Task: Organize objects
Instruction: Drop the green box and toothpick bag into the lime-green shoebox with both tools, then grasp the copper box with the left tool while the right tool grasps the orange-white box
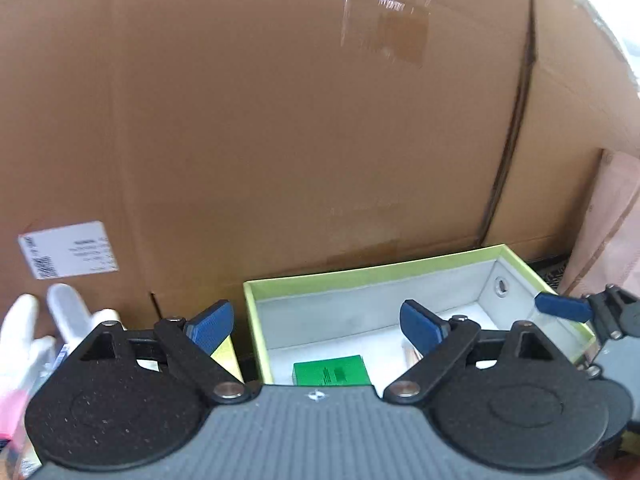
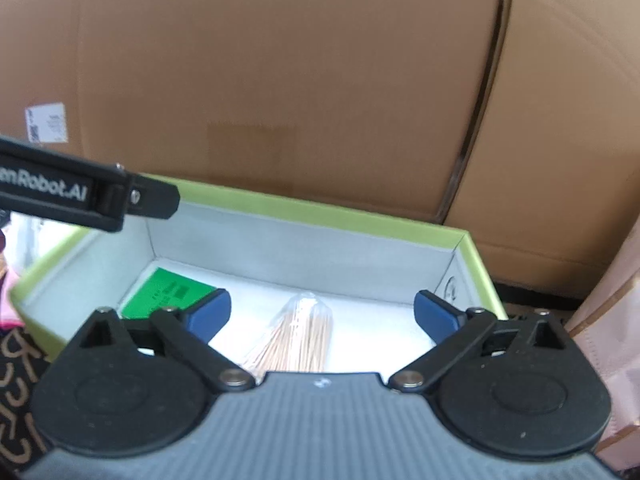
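**poster1:** Right gripper is wide open over the green-rimmed box, nothing between the pads. Our bag of wooden sticks lies on the box floor near the front edge, the green card box at the left end

**poster2:** Left gripper is spread and empty too. We reckon the bag's light, crinkly and slippery, so pinch it across the middle of the bundle

Tall brown cardboard cartons fill the background (white shipping label stuck low left).
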A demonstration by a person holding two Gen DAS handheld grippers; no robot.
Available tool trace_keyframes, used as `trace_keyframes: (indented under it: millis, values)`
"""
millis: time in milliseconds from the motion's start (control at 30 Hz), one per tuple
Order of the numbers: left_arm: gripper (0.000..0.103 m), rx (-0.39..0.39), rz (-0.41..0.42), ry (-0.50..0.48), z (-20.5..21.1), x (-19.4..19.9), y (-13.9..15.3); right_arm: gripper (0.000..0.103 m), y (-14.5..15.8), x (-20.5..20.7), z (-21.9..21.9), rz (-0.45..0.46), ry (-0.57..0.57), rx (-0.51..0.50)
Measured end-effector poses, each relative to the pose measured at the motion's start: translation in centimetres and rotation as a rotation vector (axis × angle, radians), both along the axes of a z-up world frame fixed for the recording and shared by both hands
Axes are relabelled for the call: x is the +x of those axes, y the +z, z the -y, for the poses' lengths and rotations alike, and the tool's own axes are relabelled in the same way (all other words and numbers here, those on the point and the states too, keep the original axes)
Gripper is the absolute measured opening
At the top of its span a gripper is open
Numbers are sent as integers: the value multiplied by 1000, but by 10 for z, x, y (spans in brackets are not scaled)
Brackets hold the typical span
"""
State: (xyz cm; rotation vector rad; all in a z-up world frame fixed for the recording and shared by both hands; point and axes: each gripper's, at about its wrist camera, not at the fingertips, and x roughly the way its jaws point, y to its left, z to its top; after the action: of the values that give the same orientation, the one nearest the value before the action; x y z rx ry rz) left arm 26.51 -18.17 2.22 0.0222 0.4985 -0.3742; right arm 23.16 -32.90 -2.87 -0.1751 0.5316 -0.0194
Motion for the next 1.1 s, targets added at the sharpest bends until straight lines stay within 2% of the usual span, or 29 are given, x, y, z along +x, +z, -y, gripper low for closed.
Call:
trace_keyframes:
  millis: [133,267,333,433,533,633,767,967,1100]
  values:
    - [94,-27,73,16,-31,-41,19,103,25,-31,-10,74,7,19]
    - [101,-35,133,76,-77,-94,30,103,41,-77,-31,150,33,62]
    - [102,-34,133,133,-101,-116,24,103,40,-95,-46,130,58,93]
    - [103,-46,101,213,-146,-146,3,103,33,-102,-69,39,108,147]
    - [103,-39,46,279,-187,-169,-19,103,13,-113,-125,-38,172,152]
    - [103,-26,6,302,-214,-170,-36,103,-10,-140,-187,-72,243,157]
    - [103,2,3,316,-241,-154,-46,103,-27,-138,-238,-52,284,86]
    - [103,94,0,293,-257,-113,-65,103,-39,-105,-296,59,323,-116]
    - [97,101,-68,291,-269,-87,-80,103,-53,-74,-326,74,350,-220]
